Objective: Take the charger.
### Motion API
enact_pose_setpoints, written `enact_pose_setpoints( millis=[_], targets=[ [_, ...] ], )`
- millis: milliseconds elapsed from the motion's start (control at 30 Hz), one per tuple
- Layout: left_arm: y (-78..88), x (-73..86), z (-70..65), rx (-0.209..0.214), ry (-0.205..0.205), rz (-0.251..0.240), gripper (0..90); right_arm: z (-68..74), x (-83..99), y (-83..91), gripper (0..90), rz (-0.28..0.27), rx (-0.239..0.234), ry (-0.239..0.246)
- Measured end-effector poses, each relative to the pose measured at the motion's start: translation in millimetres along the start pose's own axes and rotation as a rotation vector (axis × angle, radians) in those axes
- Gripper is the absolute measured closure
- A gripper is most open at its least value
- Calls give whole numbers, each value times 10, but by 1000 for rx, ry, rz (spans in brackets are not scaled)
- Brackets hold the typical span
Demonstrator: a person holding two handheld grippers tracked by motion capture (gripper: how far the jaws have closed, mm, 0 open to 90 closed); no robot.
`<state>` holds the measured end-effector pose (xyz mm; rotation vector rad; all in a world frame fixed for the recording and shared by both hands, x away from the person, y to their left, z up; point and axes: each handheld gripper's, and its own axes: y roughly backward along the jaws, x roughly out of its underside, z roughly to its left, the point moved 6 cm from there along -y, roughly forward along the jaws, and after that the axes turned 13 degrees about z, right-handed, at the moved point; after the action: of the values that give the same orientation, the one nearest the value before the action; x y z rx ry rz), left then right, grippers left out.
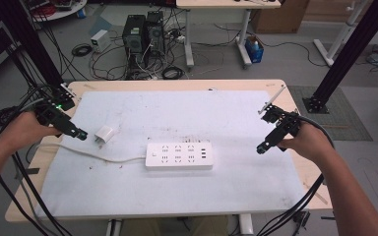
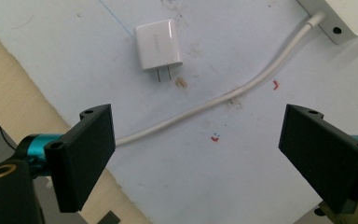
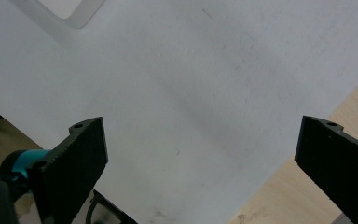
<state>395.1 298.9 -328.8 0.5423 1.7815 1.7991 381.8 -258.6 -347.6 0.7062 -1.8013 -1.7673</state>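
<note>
A: Item 1, left gripper [image 1: 81,134]?
B: Black 2-jaw tool, held in a hand [image 1: 22,129] at the table's left edge. Jaws spread wide in the left gripper view [image 2: 196,149], nothing between them. Pointed toward the small white square plastic charger plug.

A: Item 2, that charger plug [image 1: 105,133]?
B: Lying flat on the white table cover, just beside the left gripper's tip, not touching it. 2 metal prongs visible in the left gripper view [image 2: 159,44], aimed toward the camera. Apart from the cord and from the strip.

A: Item 3, power strip?
B: White rectangular plastic power strip [image 1: 179,156], mid-table, well apart from both grippers. Sockets in rows on top, 3 small ports at its right end. 1 corner seen at the upper right of the left gripper view [image 2: 349,18].

A: Item 4, cord?
B: White round cord [image 1: 86,154], leaving the strip's left end, curving across the cover to the table's left edge. Passing between the plug and the jaws in the left gripper view [image 2: 223,98].

A: Item 5, right gripper [image 1: 261,147]?
B: Black 2-jaw tool in the other hand [image 1: 307,142], near the table's right edge. Jaws wide apart in the right gripper view [image 3: 200,158], empty, above bare white table cover [image 3: 191,84].

A: Item 6, support?
B: Light wooden table [image 1: 177,84], rim showing around the cover.
</note>
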Motion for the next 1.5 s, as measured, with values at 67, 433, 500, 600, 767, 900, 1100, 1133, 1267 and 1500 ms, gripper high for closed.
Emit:
enact_pose_setpoints(
  millis=[67, 433, 500, 600, 767, 900, 1100, 1133, 1267, 1500],
  targets=[
    [7, -2, 7, -2, 9, -3, 107, -1, -2, 1, 17, -2, 0, 0],
    [10, -75, -9, 5, 49, -13, 107, 27, 9, 28, 17, -10, 5, -15],
    [6, -99, -15, 6, 61, -15, 107, 30, 7, 33, 17, -11, 4, -18],
    [-1, -139, -2, -6, 87, -23, 107, 30, 1, 33, 17, -18, 9, -23],
    [-49, -211, 51, -18, 131, -47, 107, 28, 1, 17, 17, -26, 10, -10],
    [-148, -287, 92, 3, 148, -68, 107, 7, 11, 16, 17, -38, 13, -16],
    [-389, -413, 160, 12, 187, -71, 107, -16, 14, 33, 17, -50, 27, -21],
    [-435, -434, 178, 4, 188, -68, 107, -20, 15, 35, 17, -49, 29, -18],
    [-615, -490, 233, -7, 202, -44, 107, -17, 14, 32, 17, -36, 34, -20],
    [-848, -555, 302, -4, 181, -37, 107, -10, 5, 19, 17, -33, 34, -10]
  ],
)
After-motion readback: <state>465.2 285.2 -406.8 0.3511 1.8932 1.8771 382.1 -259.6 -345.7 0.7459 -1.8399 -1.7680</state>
